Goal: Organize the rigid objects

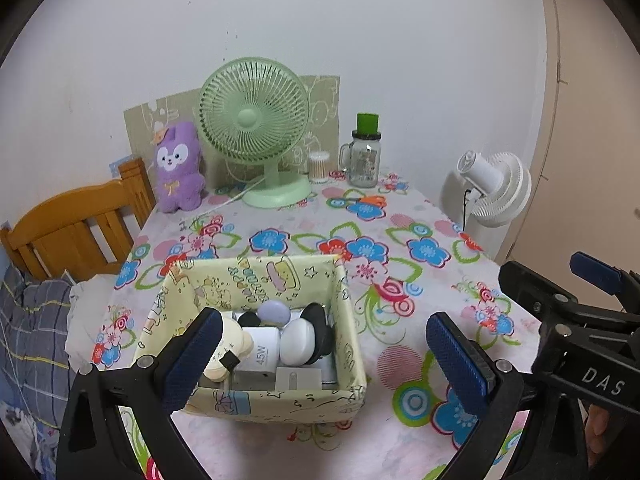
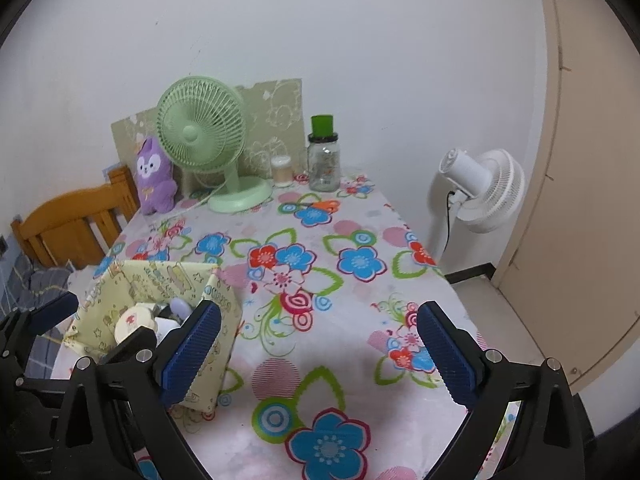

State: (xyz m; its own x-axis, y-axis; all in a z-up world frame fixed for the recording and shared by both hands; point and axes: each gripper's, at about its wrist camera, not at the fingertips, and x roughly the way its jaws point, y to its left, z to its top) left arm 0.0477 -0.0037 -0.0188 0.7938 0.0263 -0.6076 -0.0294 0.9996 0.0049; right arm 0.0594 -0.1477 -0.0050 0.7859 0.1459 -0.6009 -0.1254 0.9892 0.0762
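Both your tongs gape empty — left gripper (image 1: pixel 324 356) above the fabric box (image 1: pixel 280 402), where a white charger (image 1: pixel 260 350) reads "45W" — right gripper (image 2: pixel 320 354) beside it, marked "DAS".

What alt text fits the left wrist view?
The open left gripper hovers over a yellow patterned storage box packed with small items, including a white charger. The box sits on a floral tablecloth; a green fan stands behind.
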